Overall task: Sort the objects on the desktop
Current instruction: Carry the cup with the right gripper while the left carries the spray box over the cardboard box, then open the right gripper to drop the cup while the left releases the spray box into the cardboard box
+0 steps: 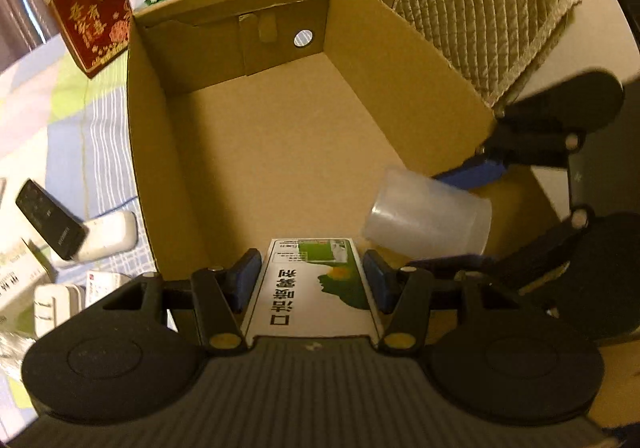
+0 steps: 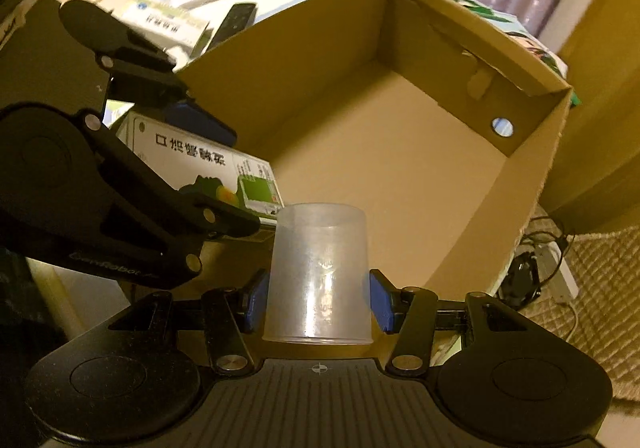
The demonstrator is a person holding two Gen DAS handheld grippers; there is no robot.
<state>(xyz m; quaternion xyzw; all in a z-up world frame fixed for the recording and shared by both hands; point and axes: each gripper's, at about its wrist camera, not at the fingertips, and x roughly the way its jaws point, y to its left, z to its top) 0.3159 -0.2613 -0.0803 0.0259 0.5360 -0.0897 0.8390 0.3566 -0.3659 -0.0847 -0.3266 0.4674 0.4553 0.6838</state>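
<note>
On your far left, a black remote [image 1: 50, 215] lies across a white remote [image 1: 108, 236] on the checked cloth [image 1: 80, 151] covering the worktop, well apart from the red gift box [image 1: 90, 7] standing behind the carton's left corner. Next comes the open cardboard carton [image 1: 280, 119], its floor bare in both views, with a round hole [image 1: 303, 37] in the far wall. Your left gripper [image 1: 312, 280] hangs over the near edge of the carton, its jaws pinching a white and green medicine box [image 1: 316, 284] by its long sides, printed face up. Just right of that, your right gripper [image 2: 318, 300] holds a translucent plastic cup [image 2: 318, 276] upside down, blue pads [image 2: 256, 300] pressed against its wall, base pointing into the carton. From the left wrist view the cup [image 1: 428, 219] sits tilted just beside the medicine box, not touching it. Beyond the carton's right wall is a quilted olive cushion [image 1: 480, 7].
</note>
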